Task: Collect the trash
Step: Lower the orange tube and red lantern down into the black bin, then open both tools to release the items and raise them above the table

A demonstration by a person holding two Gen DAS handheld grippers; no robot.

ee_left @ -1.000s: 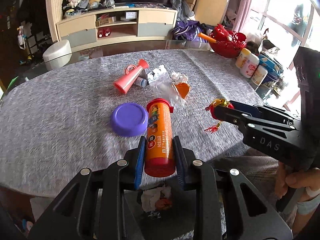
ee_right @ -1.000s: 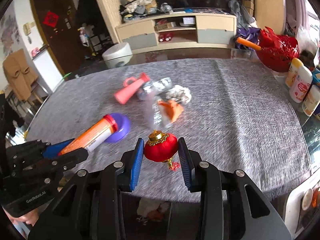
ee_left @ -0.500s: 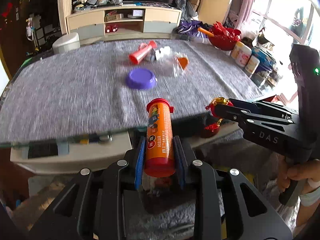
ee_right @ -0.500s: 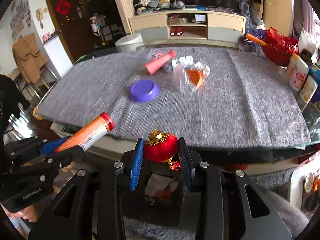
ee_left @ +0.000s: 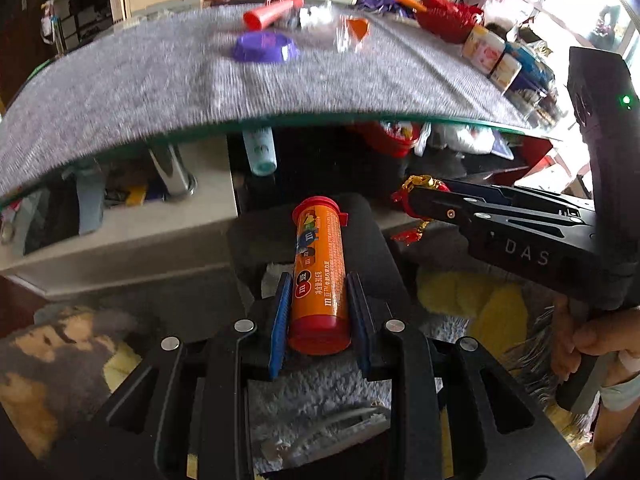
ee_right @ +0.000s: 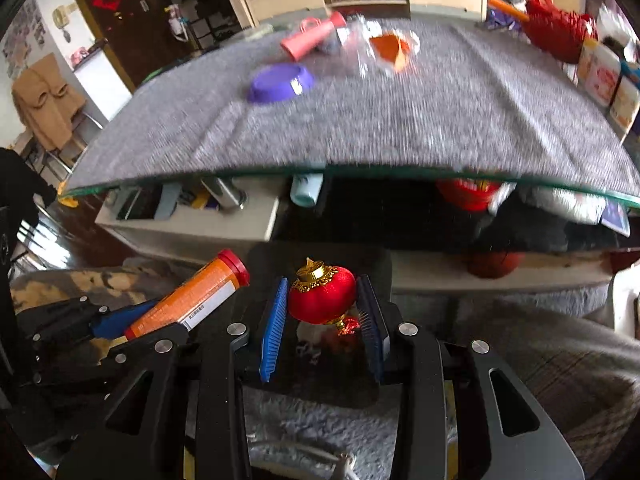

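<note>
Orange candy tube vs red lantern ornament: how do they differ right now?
The orange candy tube is a long printed cylinder with red caps; the red lantern ornament is a round fuzzy ball with gold trim. The tube sticks far past the left gripper, while the lantern sits wholly within the right gripper. Both are clamped between blue-padded jaws, below the table edge.

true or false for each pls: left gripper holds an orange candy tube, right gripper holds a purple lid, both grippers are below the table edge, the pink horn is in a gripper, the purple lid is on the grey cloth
1. The left gripper holds the orange candy tube. True.
2. The right gripper holds a purple lid. False: it grips a red lantern ornament.
3. Both grippers are below the table edge. True.
4. The pink horn is in a gripper. False: it lies on the grey cloth.
5. The purple lid is on the grey cloth. True.
</note>
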